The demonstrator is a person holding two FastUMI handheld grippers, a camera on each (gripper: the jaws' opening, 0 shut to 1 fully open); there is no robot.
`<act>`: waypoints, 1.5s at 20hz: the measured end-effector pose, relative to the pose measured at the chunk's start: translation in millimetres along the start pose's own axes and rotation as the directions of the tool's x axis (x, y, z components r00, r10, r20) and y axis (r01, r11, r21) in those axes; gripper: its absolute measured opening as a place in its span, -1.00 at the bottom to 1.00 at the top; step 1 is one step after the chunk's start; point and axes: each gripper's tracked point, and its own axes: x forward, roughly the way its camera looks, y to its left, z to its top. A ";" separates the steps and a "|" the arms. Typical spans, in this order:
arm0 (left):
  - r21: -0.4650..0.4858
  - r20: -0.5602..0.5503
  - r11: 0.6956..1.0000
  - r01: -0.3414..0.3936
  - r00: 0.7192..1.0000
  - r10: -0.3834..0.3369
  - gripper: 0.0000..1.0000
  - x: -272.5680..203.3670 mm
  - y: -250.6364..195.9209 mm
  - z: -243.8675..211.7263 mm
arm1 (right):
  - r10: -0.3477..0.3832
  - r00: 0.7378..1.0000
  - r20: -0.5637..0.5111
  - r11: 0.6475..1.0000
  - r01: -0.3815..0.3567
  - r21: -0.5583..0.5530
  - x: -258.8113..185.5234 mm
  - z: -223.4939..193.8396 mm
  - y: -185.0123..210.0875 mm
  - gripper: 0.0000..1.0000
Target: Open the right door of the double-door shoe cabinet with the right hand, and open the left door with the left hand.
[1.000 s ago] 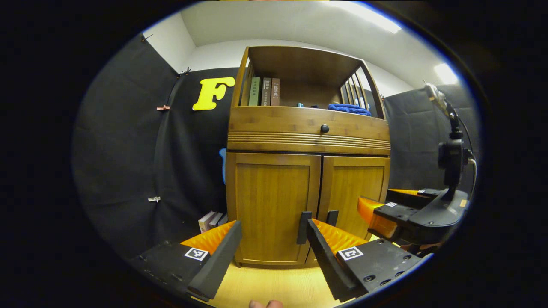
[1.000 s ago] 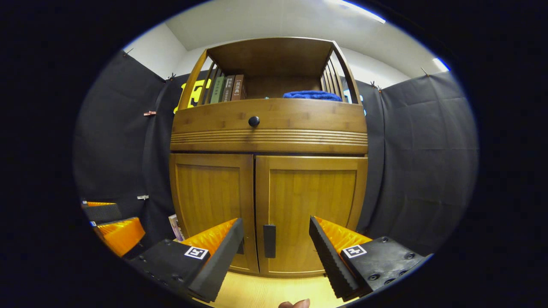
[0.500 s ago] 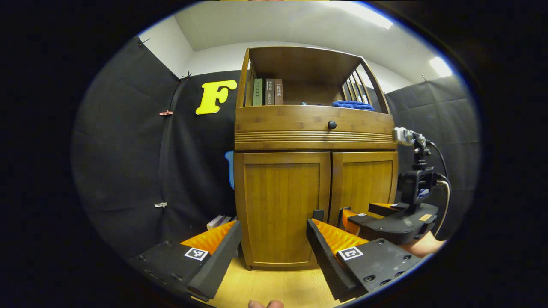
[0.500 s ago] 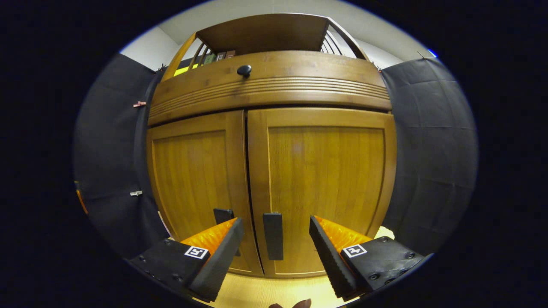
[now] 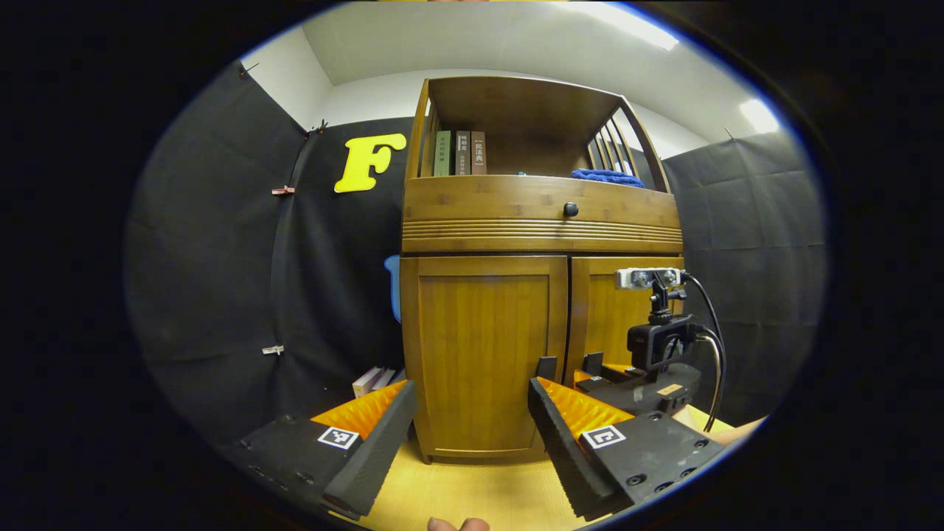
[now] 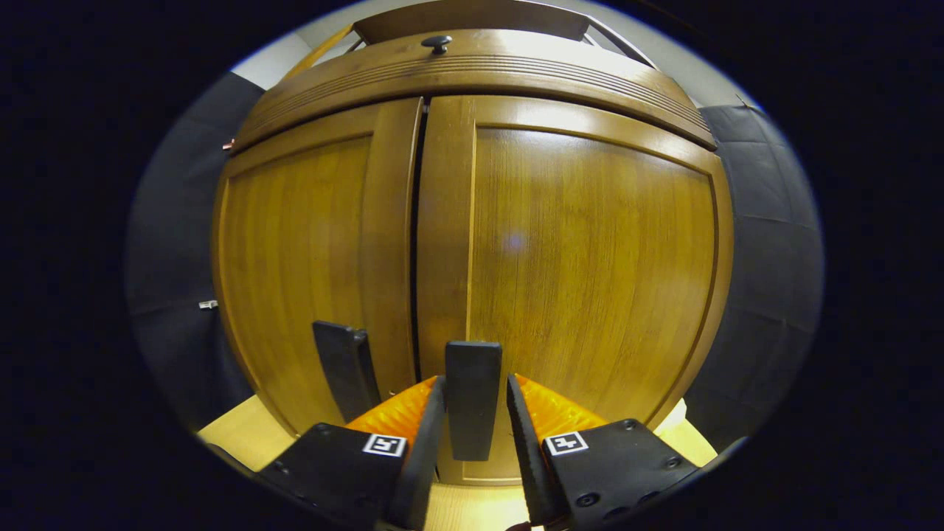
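**Right gripper straddling the right door's handle; left gripper held back**

In the right gripper view, the right gripper [image 6: 472, 435] sits low in the frame, at bottom centre, with the right door handle [image 6: 473, 398] standing upright between its two fingers. The handle's long axis runs vertically, parallel to the fingers' faces. The jaws are narrowed around the handle; whether both press on it cannot be told. The right door [image 6: 590, 265] takes up the centre and right of the frame, and the left door handle [image 6: 345, 369] lies just left of the seam. In the left gripper view, the left gripper [image 5: 468, 435] is spread wide and stands well apart from the left door [image 5: 483, 346], its handle [image 5: 546, 367] lying ahead and slightly right. The right hand is therefore the nearer; a pull outward appears the likely next move.
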 end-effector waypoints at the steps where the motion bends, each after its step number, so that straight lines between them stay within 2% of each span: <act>1: -0.004 -0.007 1.000 -0.006 1.000 0.006 0.84 -0.9 2.7 -1.2 | 0.000 1.000 0.002 1.000 0.000 0.007 2.0 -0.4 -0.7 0.05; 2: -0.014 -0.018 1.000 -0.008 1.000 0.007 0.84 -1.1 3.9 -2.8 | 0.008 1.000 -0.009 0.999 -0.008 0.033 0.0 -2.2 1.9 0.04; 3: -0.025 -0.029 1.000 -0.010 1.000 0.010 0.85 -3.0 3.8 -5.8 | -0.002 1.000 0.017 0.999 0.001 0.055 3.3 0.4 1.0 -0.33; 6: -0.029 -0.037 0.999 -0.023 0.999 0.022 0.86 -11.5 6.7 -7.0 | -0.008 1.000 0.000 0.999 0.008 0.045 0.7 -0.9 0.9 -0.39; 7: -0.026 -0.037 0.999 -0.025 0.999 0.024 0.86 -15.0 6.5 -7.3 | -0.003 1.000 -0.010 0.999 0.003 0.049 -1.5 -2.0 0.9 -0.53; 11: -0.024 -0.033 0.999 -0.028 0.999 0.027 0.92 -29.0 1.8 -4.2 | 0.061 0.998 -0.018 0.996 -0.059 0.063 -33.1 -3.3 -1.7 -0.54; 14: -0.035 -0.027 0.999 -0.030 0.999 0.029 0.86 -36.6 -5.5 -1.0 | 0.100 0.995 -0.011 0.993 -0.099 0.059 -66.3 -5.9 -10.9 -0.54; 15: -0.048 -0.018 0.999 -0.022 1.000 0.022 0.86 -39.2 -9.9 1.0 | 0.113 0.994 -0.007 0.992 -0.113 0.064 -78.4 -7.9 -15.5 -0.60; 16: -0.058 -0.013 0.998 -0.015 1.000 0.015 0.89 -41.0 -14.2 2.6 | 0.126 0.992 -0.001 0.990 -0.126 0.066 -90.6 -9.5 -20.8 -0.53; 19: -0.067 -0.010 0.998 -0.006 1.000 0.006 0.87 -42.0 -24.5 0.0 | 0.153 0.988 0.006 0.986 -0.153 0.067 -121.8 -11.2 -37.7 -0.54; 24: -0.042 -0.004 0.999 0.003 1.000 -0.003 0.84 -29.5 -46.3 0.4 | 0.146 0.989 -0.003 0.987 -0.145 0.070 -159.3 -16.7 -71.2 -0.55; 25: -0.042 -0.001 0.999 0.004 1.000 -0.004 0.84 -27.4 -51.8 1.1 | 0.145 0.989 -0.004 0.987 -0.144 0.076 -164.9 -17.5 -76.8 -0.61; 26: -0.044 0.002 0.999 0.005 1.000 -0.005 0.84 -24.9 -57.2 2.8 | 0.142 0.990 -0.007 0.986 -0.141 0.083 -170.9 -18.0 -83.4 -0.55; 30: -0.036 0.010 0.999 0.014 1.000 -0.013 0.84 -14.7 -81.9 6.5 | 0.116 0.993 -0.022 0.991 -0.114 0.063 -192.4 -22.7 -111.8 -0.55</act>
